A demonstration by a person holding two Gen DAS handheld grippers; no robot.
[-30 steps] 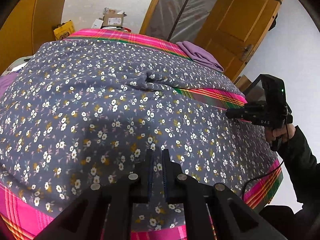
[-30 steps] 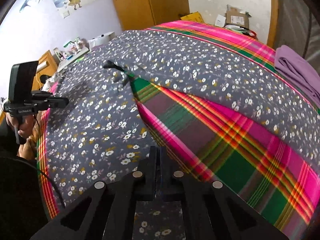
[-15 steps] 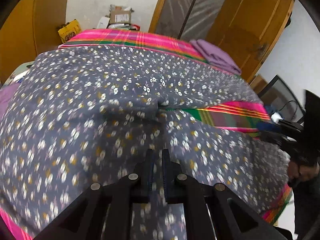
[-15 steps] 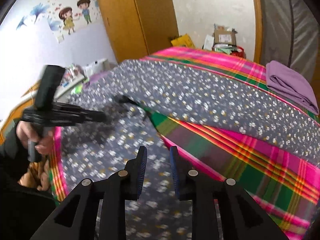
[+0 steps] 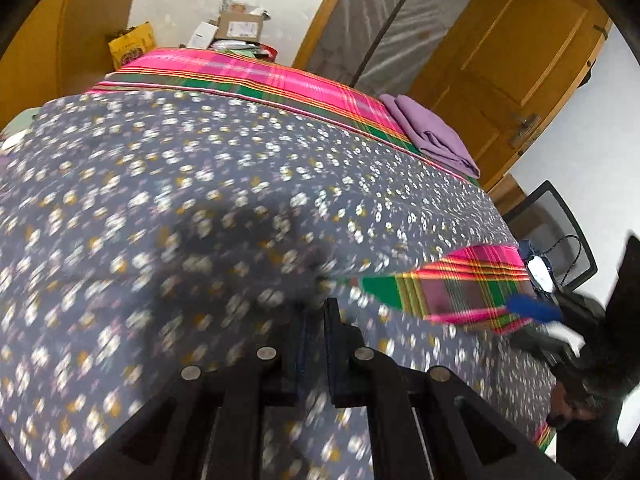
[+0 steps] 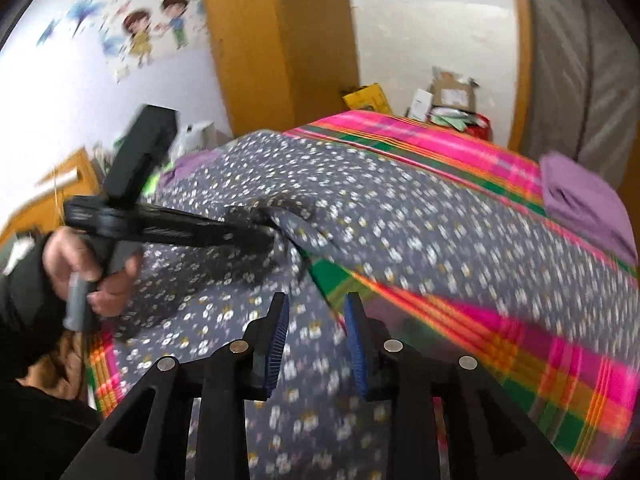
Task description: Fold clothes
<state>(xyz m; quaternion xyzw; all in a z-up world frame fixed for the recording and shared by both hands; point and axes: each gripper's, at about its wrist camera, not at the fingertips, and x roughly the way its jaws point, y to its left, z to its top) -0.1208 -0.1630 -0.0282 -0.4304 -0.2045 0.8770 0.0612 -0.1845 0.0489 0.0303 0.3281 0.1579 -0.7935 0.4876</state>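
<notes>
1. A grey floral garment (image 5: 192,184) lies spread across most of a bed with a pink plaid cover (image 5: 248,76), one flap folded over so a wedge of plaid shows near the bed's side.
2. The left gripper (image 5: 314,312), seen from the right wrist view as well (image 6: 260,236), is clamped on a bunched fold of the floral cloth, carrying it across the garment.
3. The right gripper (image 6: 316,320) has just been opening; its blue-padded jaws stand apart above the cloth with nothing pinched between them.
4. To do the fold well, the left gripper likely needs to lay its fold flat with the edge lined up, while the free right gripper takes a fresh hold on a loose hem to keep the layers taut.
5. Folded purple clothes (image 5: 432,136) sit near the far corner, well apart from the work.
6. A wardrobe (image 6: 272,40), a door (image 5: 512,56) and a chair (image 5: 560,216) ring the bed; open room lies mainly over the mattress.
</notes>
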